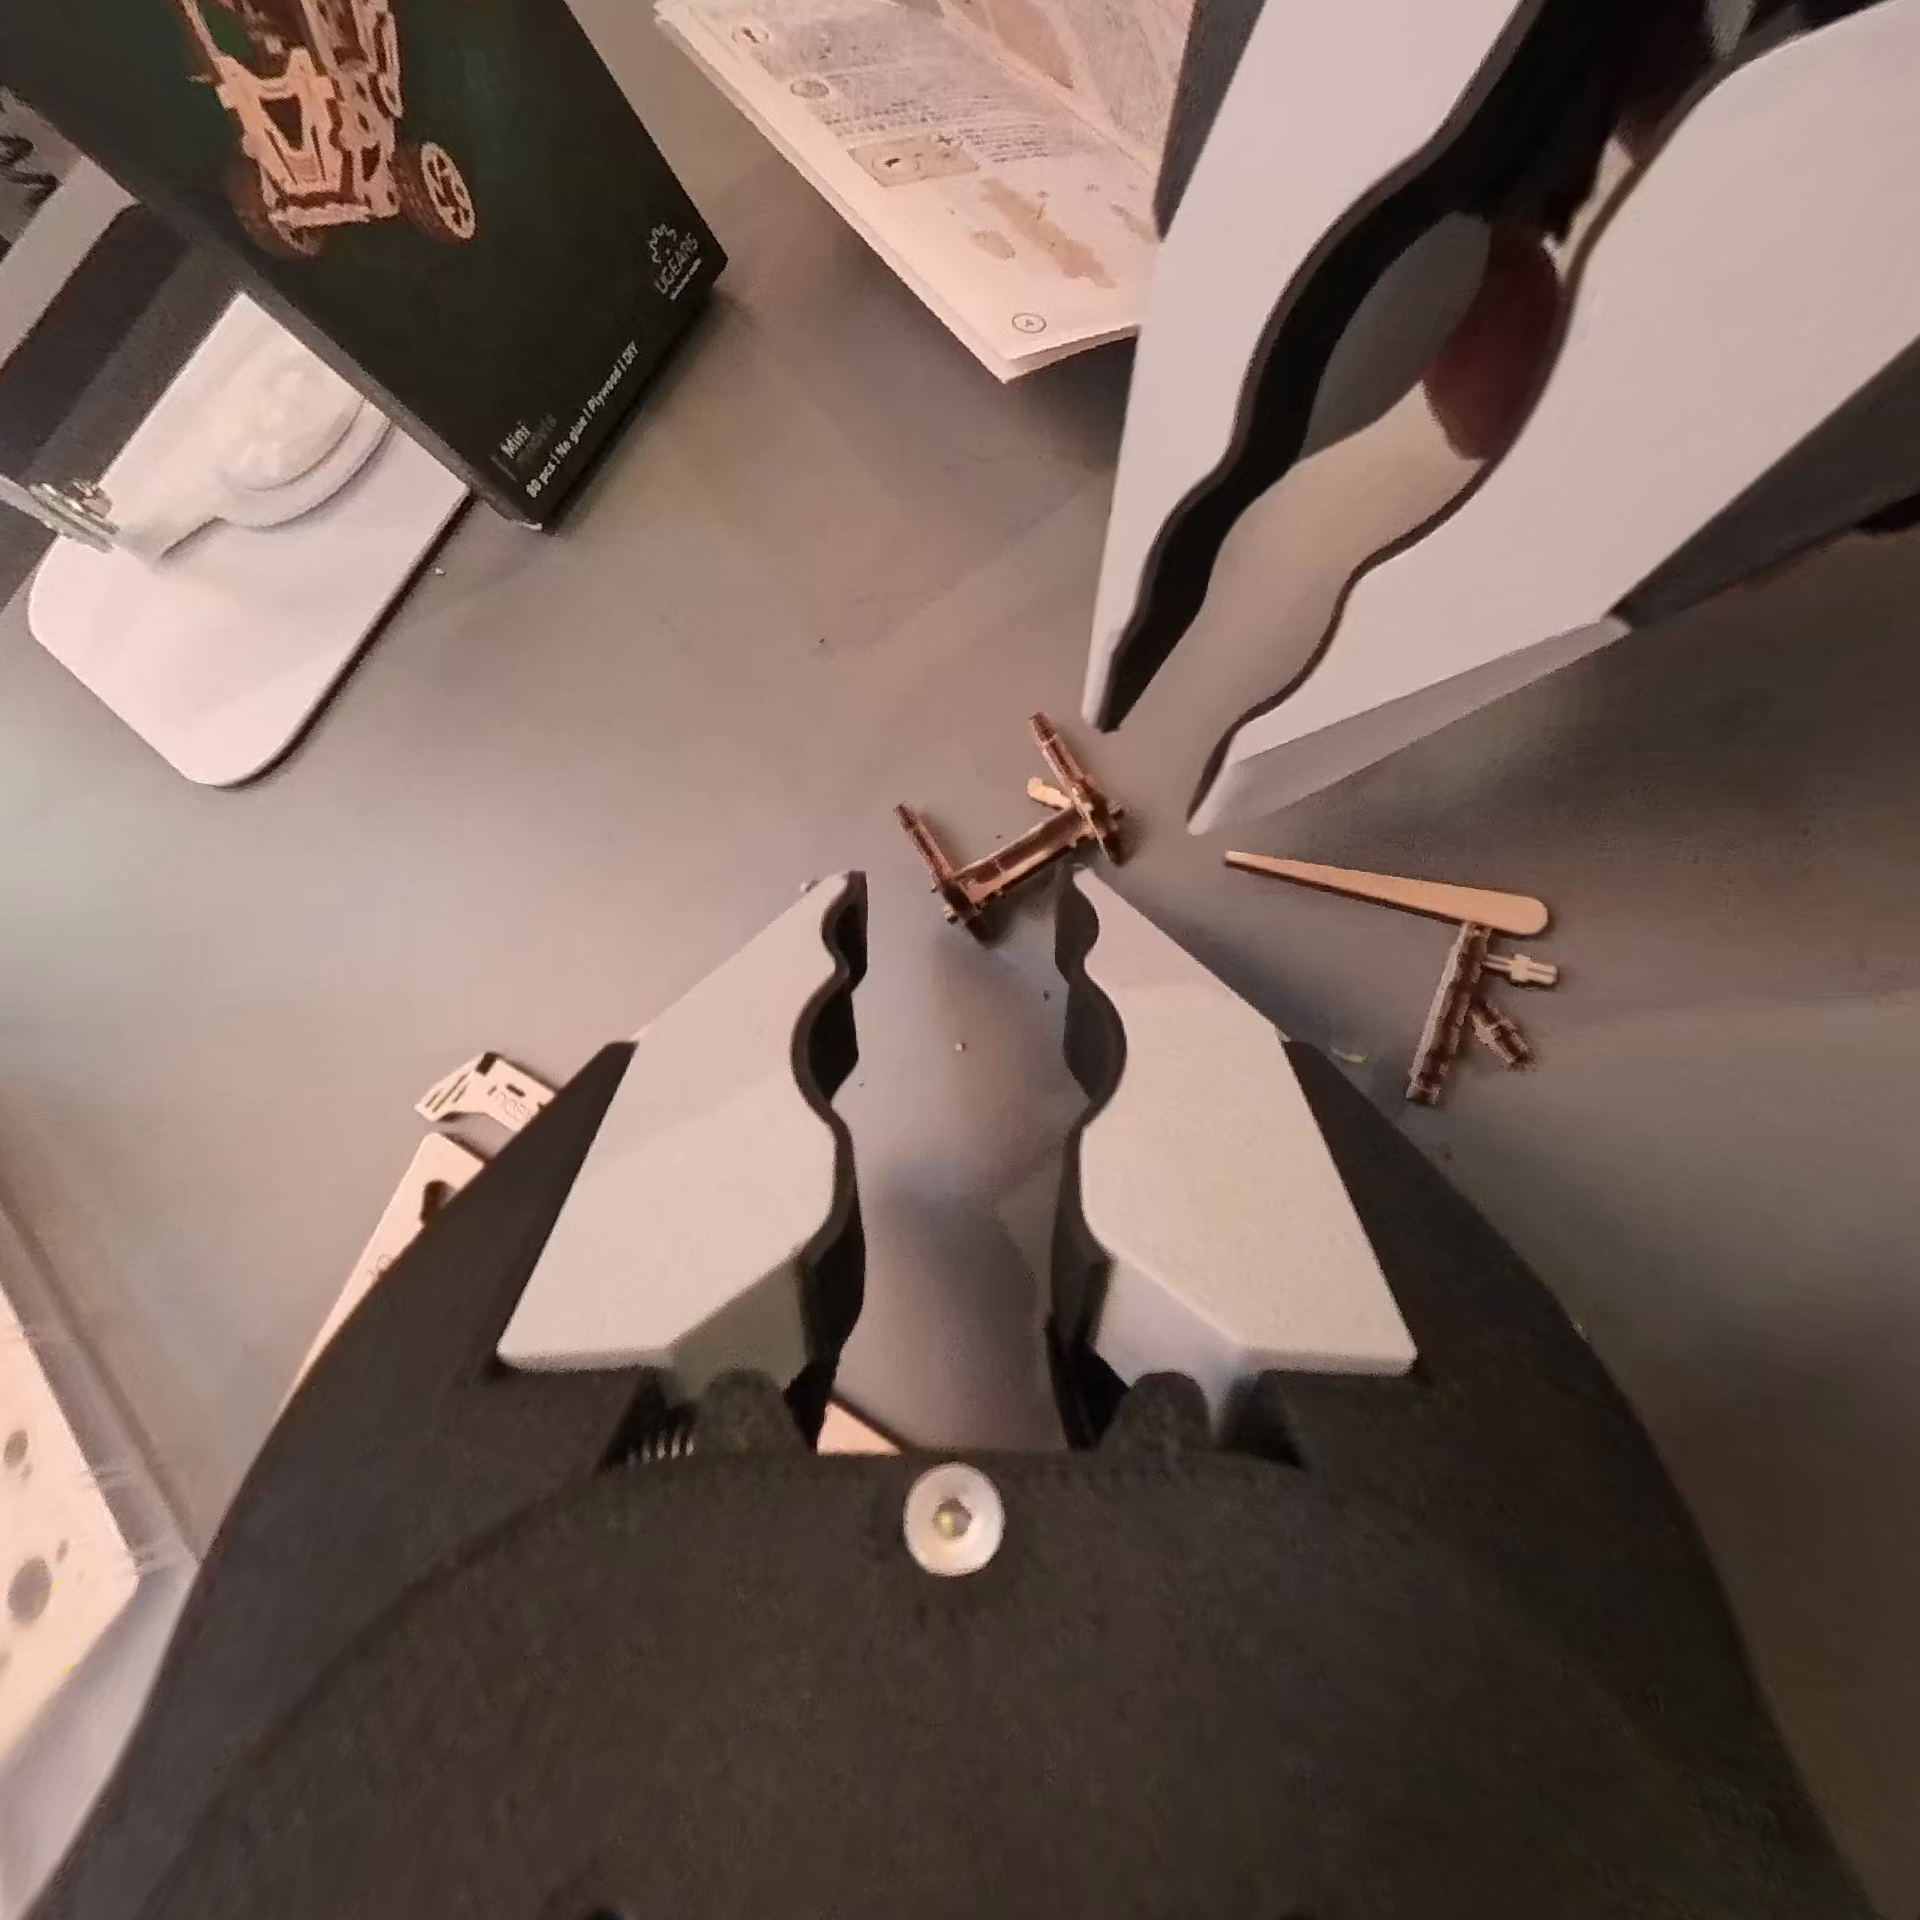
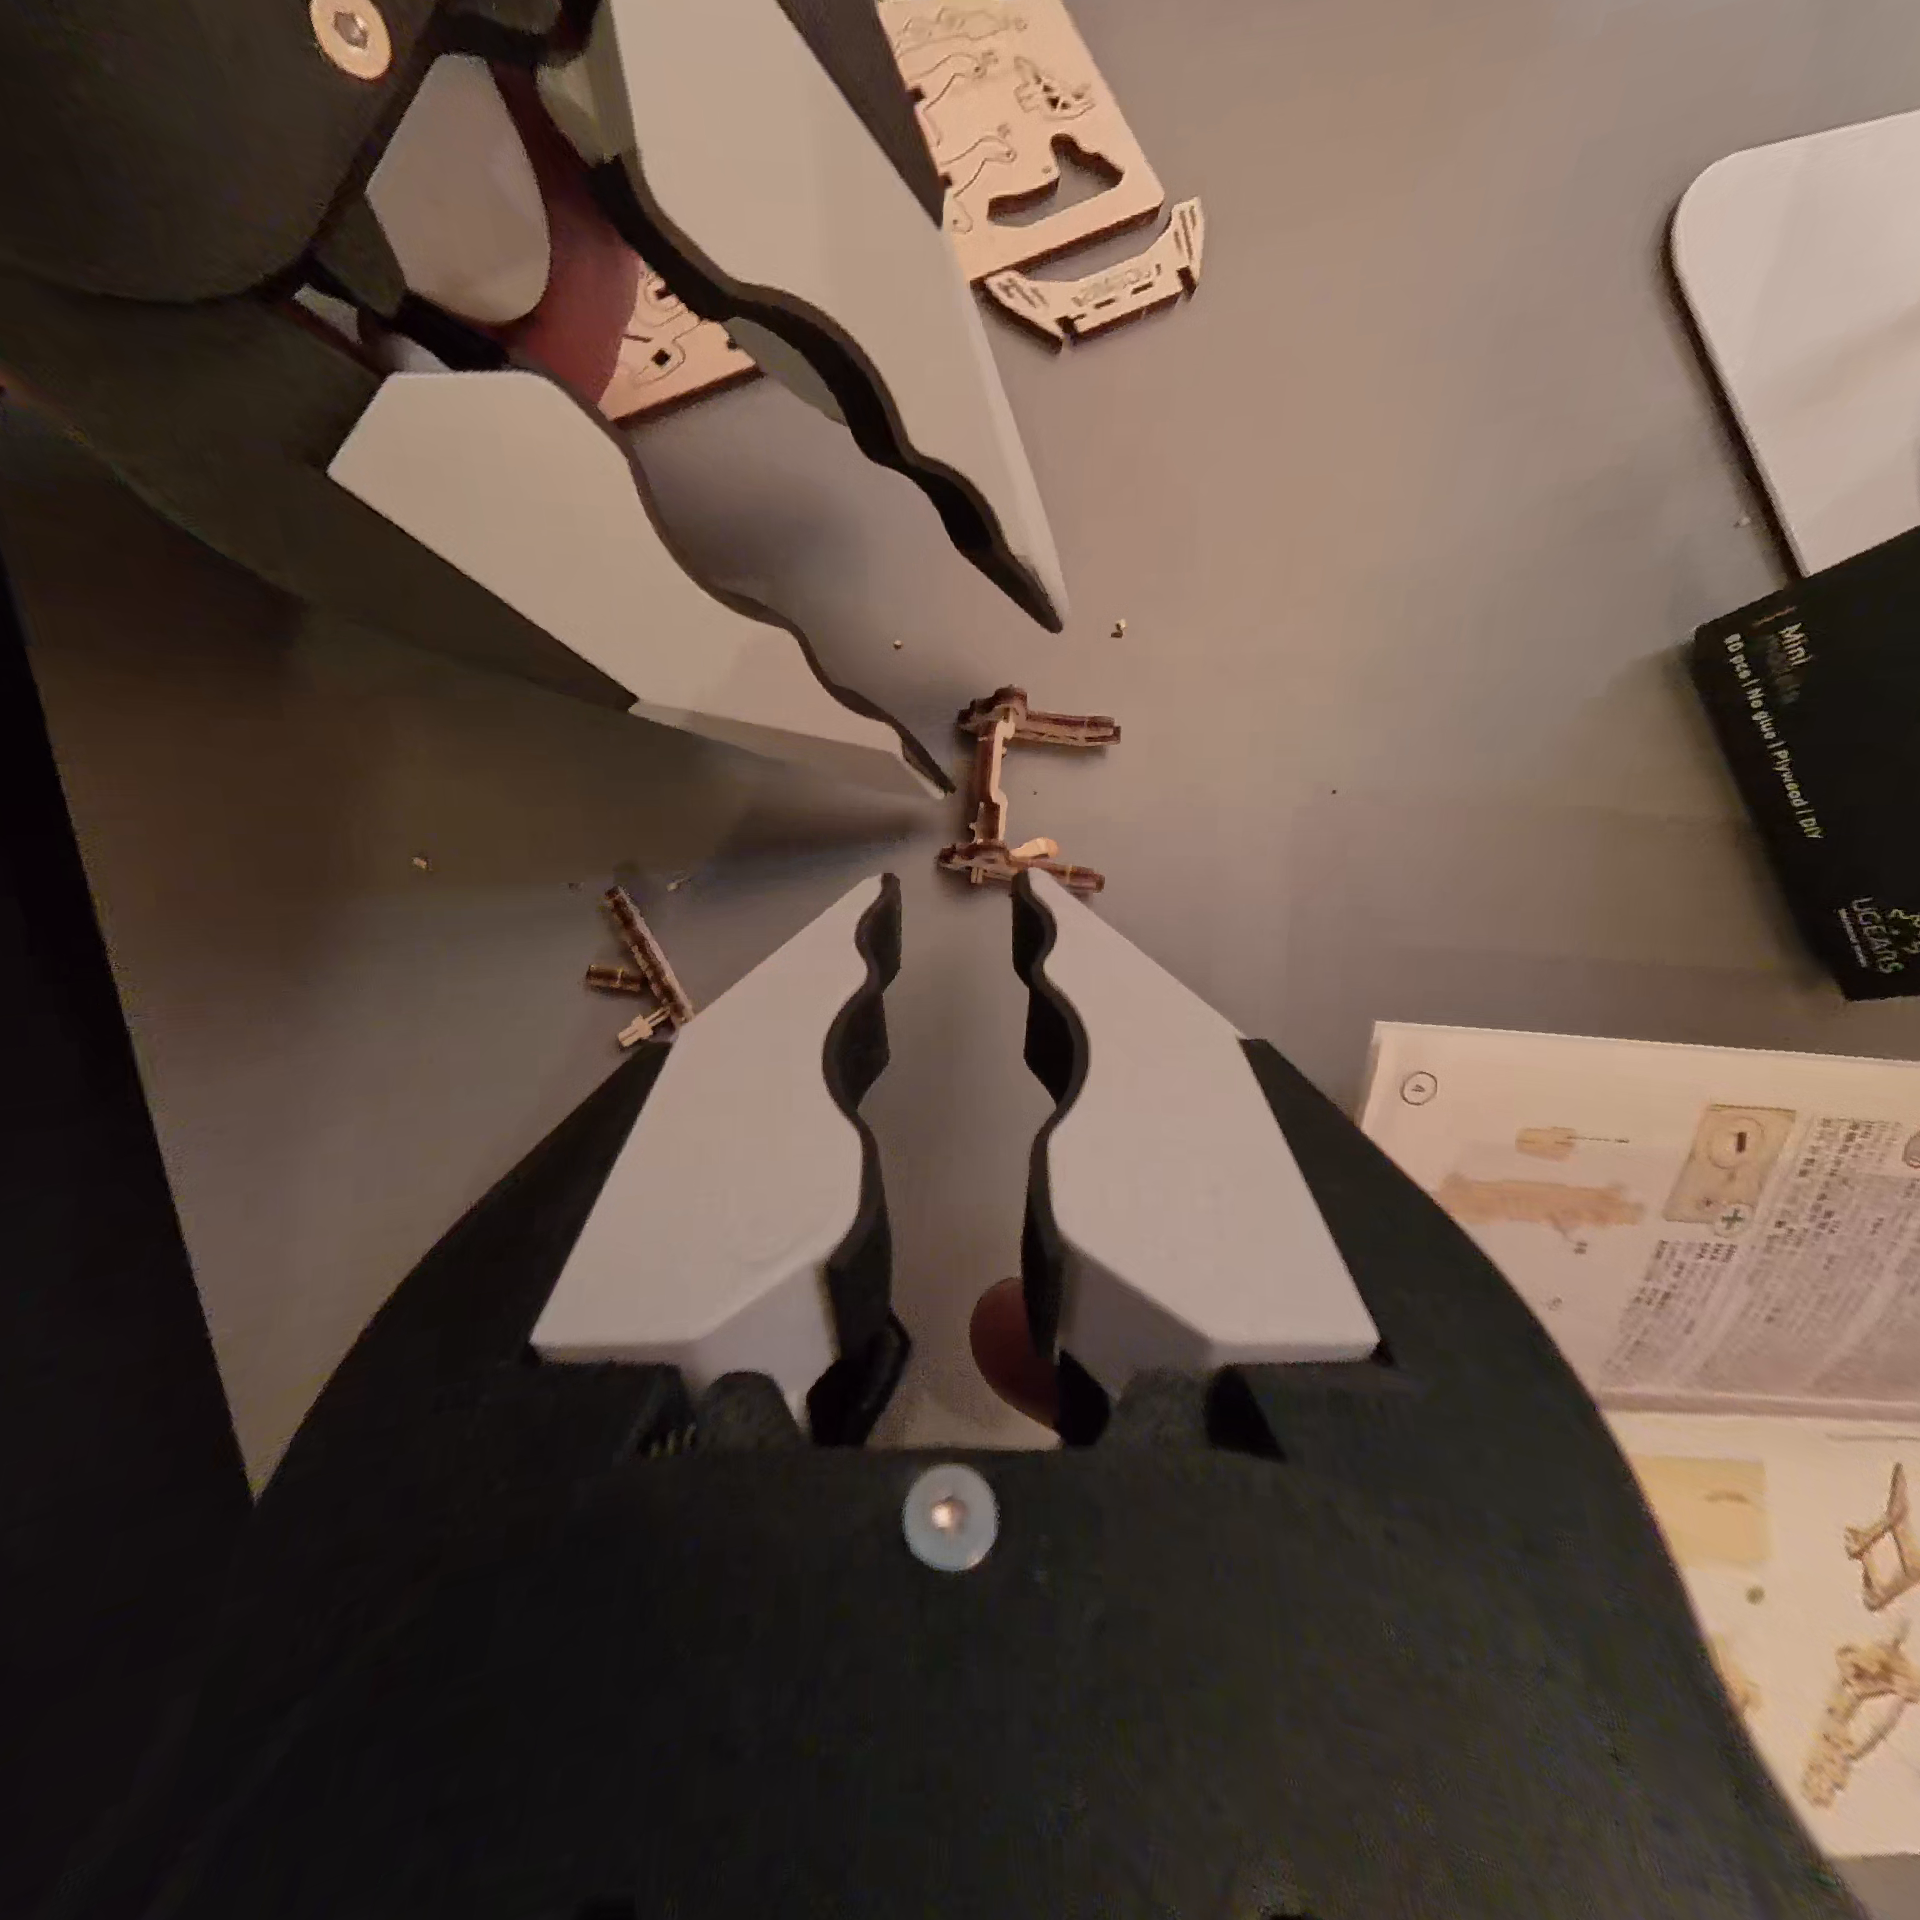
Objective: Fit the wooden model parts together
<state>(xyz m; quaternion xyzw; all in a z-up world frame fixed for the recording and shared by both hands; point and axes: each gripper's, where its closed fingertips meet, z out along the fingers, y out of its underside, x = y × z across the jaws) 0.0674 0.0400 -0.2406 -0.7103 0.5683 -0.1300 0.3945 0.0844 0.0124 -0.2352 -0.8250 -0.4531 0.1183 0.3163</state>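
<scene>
Here, wooden assembly (image 1: 1013,857) on table (image 1: 623,727) (apparently untouched), jaws apart

Bare table (image 1: 623,779) left of wooden assembly (image 1: 1013,857).

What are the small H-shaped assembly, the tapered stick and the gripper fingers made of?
Small brown H-shaped assembly: looks like thin laser-cut plywood, with dark scorched edges, pale faces and notched tabs. Pale tapered flat stick: bare light wood, smooth and unfinished. Left gripper fingers: matte light grey bodies, probably printed plastic, with wavy black inner pads, possibly rubber or foam; not certain.
</scene>
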